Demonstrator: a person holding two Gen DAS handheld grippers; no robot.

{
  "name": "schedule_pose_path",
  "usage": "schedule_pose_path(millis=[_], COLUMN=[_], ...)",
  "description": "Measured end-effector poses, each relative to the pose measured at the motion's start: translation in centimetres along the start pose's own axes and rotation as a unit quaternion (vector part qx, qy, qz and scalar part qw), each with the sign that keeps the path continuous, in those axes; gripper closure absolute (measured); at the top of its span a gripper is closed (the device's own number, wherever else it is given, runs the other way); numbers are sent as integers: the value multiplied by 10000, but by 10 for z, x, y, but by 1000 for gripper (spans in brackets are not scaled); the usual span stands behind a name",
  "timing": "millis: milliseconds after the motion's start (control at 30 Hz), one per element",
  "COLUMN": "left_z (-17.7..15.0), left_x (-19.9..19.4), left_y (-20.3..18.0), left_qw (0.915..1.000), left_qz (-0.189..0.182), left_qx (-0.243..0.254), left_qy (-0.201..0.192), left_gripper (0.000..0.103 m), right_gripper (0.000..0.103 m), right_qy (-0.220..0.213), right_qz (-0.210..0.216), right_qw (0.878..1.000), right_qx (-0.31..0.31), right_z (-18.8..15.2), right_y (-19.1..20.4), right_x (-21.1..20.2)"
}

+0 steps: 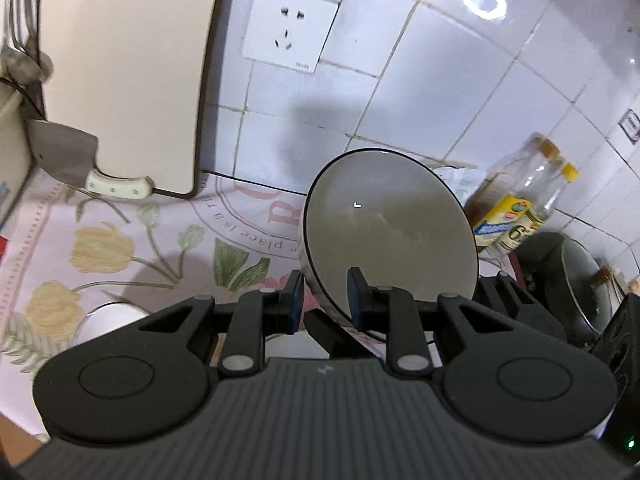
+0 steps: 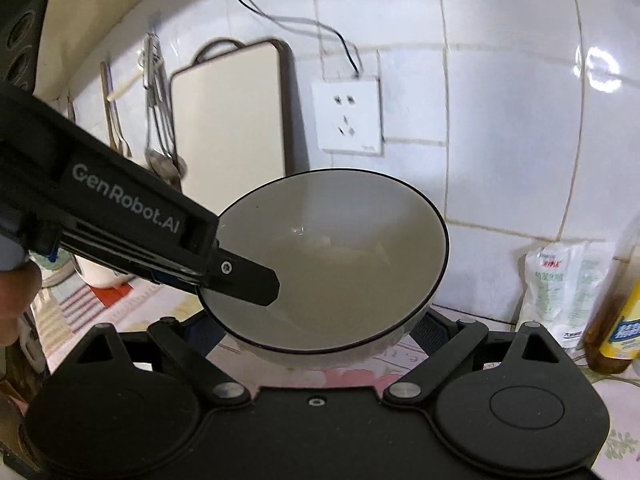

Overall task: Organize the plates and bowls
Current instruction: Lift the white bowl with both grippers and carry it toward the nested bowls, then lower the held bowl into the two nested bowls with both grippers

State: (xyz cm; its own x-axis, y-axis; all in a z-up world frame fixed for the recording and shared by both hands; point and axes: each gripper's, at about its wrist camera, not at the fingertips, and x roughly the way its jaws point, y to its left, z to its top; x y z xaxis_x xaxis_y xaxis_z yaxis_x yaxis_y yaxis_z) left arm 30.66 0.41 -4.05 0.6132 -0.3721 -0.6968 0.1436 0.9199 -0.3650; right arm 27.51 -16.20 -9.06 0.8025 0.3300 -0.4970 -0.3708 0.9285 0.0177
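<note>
Bowl (image 1: pixel 390 228), grey with a dark rim, hangs tilted above the floral tablecloth (image 1: pixel 120 248), pinched at its rim by the left gripper (image 1: pixel 325 300). Right gripper (image 2: pixel 316 334) spreads wide beneath it.

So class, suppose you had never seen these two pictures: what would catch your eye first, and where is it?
The round grey bowl with a thin black rim dominates both views, held tilted above the floral tablecloth. The left gripper pinches its rim, one black finger inside the bowl; the right gripper sits below it. Behind, a white wall socket stands on the tiled wall.
</note>
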Motion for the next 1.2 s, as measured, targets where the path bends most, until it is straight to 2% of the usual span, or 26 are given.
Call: schedule_pose_path(millis=[267,600,867,1067,1200], left_z=[-10,-36,-54,-64,-68], left_x=[-60,-90,-74,-45,-29], left_y=[29,83,133,159,173], left_qw=[9997,9999,9981,9949,9936], left_qz=[-167,23,194,328,319], left_qx=[178,-88,-508,-718,-833], left_qy=[58,76,290,623,700], left_gripper=[82,82,82,82,82], right_gripper=[6,6,6,6,6], right_qy=[-173,-9,345,677,844], right_qz=[-142,112,291,294,299], right_qw=[9997,9994,9973,9947,9934], right_qx=[-131,-327,-573,-713,-716], right_z=[10,2,-16,-35,-41], right_y=[58,119,158,173,175], right_x=[-38,-35,-8,19,36])
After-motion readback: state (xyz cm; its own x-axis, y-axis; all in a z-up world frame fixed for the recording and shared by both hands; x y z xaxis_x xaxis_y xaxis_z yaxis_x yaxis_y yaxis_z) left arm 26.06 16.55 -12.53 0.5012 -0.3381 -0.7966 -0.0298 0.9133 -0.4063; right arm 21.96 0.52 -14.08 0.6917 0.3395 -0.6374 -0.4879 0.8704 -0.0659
